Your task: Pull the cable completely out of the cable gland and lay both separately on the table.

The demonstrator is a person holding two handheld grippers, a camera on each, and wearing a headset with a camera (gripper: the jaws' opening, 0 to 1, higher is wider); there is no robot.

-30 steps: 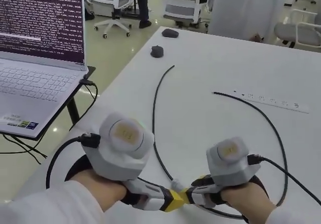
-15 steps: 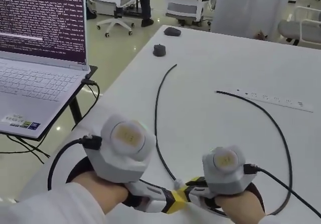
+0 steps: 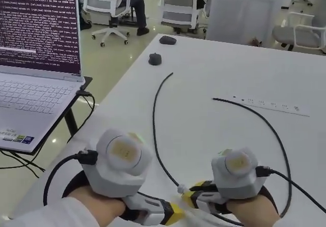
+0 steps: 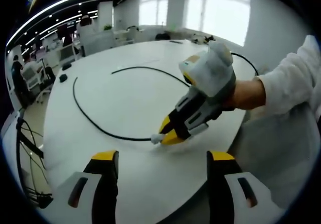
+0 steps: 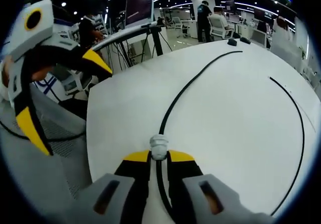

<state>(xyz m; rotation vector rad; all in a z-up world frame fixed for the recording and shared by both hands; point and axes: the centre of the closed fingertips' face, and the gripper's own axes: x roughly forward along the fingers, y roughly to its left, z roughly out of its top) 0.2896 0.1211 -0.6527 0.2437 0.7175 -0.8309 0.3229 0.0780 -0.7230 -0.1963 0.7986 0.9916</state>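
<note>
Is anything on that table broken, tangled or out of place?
Nothing stands out. The black cable lies in loose, untangled curves on the white table. Its white cable gland sits at the tips of the right gripper, which is shut on the cable. The left gripper is open, holding nothing.

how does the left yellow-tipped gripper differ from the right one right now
The left gripper is open wide, nothing between its jaws; the right gripper is shut on the thin black cable, with the white cable gland just past its tips. Both have yellow-tipped jaws.
</note>
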